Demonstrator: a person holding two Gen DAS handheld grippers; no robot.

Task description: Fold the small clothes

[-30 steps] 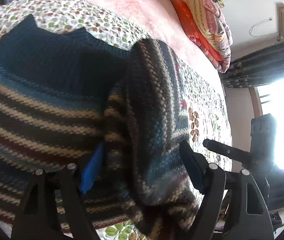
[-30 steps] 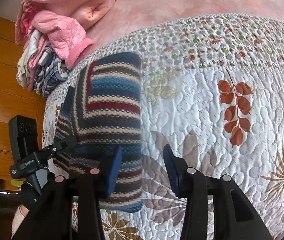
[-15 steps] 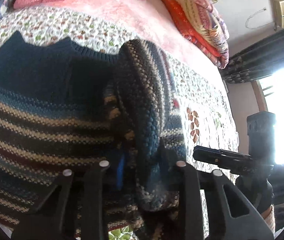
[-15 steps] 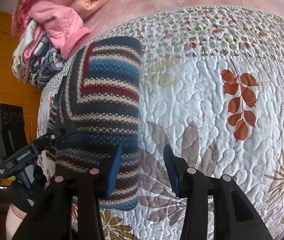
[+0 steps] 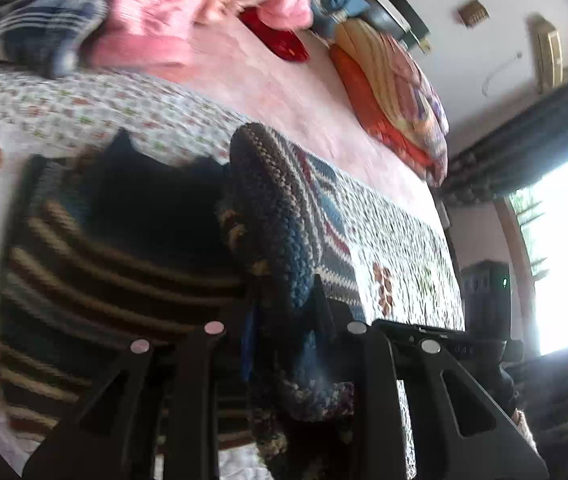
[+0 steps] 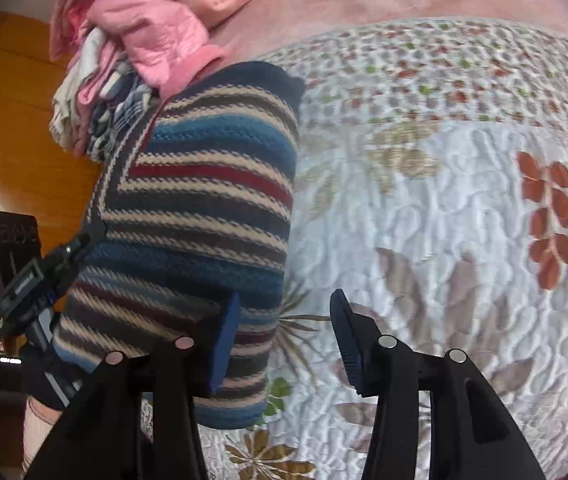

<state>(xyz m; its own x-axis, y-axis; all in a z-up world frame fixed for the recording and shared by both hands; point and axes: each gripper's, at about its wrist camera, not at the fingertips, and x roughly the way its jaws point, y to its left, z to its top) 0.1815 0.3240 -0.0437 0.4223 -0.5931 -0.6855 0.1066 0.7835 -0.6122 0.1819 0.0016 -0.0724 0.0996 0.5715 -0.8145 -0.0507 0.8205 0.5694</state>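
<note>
Left wrist view had the striped sweater [image 5: 115, 264] filling the frame from nine o'clock to the centre, its body lying on the floral quilt [image 5: 83, 108] with a thick fold of it raised at the middle. The left gripper [image 5: 284, 332] was clamped on that raised fold at six o'clock, knit bunched tight between its jaws. At twelve o'clock a heap of pink and plaid clothes [image 5: 155, 8] sat on the bed, blurred; stacked orange bedding [image 5: 388, 92] lay toward one o'clock, and a bright window [image 5: 564, 248] glared at three o'clock.

Right wrist view showed the other tool's black body at eight o'clock, against the sweater's [image 6: 203, 216] left edge. The folded sweater ran from eleven o'clock down to six. The right gripper [image 6: 284, 340] stood with its jaws spread apart, holding nothing; its left pad overlapped the sweater's lower right edge, though I couldn't tell whether it touched, its right pad over bare quilt [image 6: 444, 200], which stretched on to three o'clock.
</note>
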